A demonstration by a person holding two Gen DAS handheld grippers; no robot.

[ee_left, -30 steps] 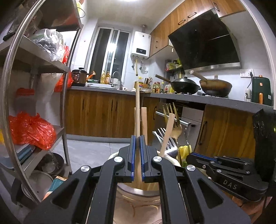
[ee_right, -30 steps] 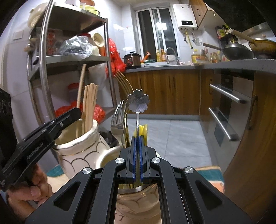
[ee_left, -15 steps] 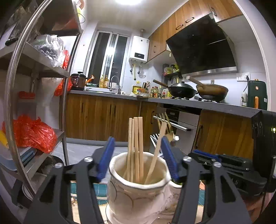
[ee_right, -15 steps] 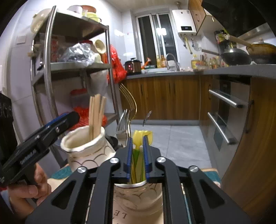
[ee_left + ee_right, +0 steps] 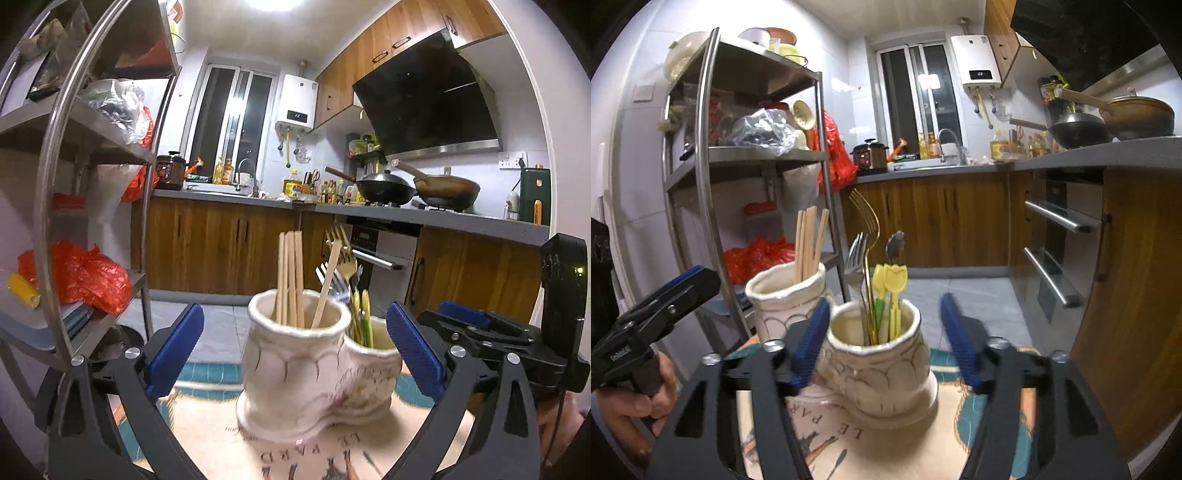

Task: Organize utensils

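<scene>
A narrow kitchen with wood-fronted cabinets (image 5: 934, 221), a grey countertop (image 5: 424, 218) and a steel shelving rack (image 5: 753, 158) surrounds a small table covered by a printed cloth (image 5: 295, 454) in beige and teal. On that cloth stands a cream ceramic utensil holder (image 5: 295, 373) with two joined cups, one taller than the other.

In the left wrist view the taller cup is nearest and holds wooden chopsticks (image 5: 290, 273), most upright and one leaning to the right. The shorter cup just behind it to the right carries the metal cutlery. The left gripper (image 5: 295, 350) has just been opening and its blue-padded jaws now stand wide apart on either side of the holder — nothing is pressed between them.

From the right wrist view the shorter cup is in front. It holds a gold fork (image 5: 866, 236), a silver fork (image 5: 855, 258), a spoon with a flower-shaped end (image 5: 895, 245) and yellow tulip-topped picks (image 5: 890, 291), all standing upright. The right gripper (image 5: 882, 339) has likewise just been opening; its jaws flank that cup without clamping anything, the left pad close beside the cup's wall and blurred.

At the left edge of the right wrist view a person's hand (image 5: 631, 402) grips the handle of the left gripper. On the stove sit a dark wok (image 5: 384, 188) and a brown pan (image 5: 447, 190).
</scene>
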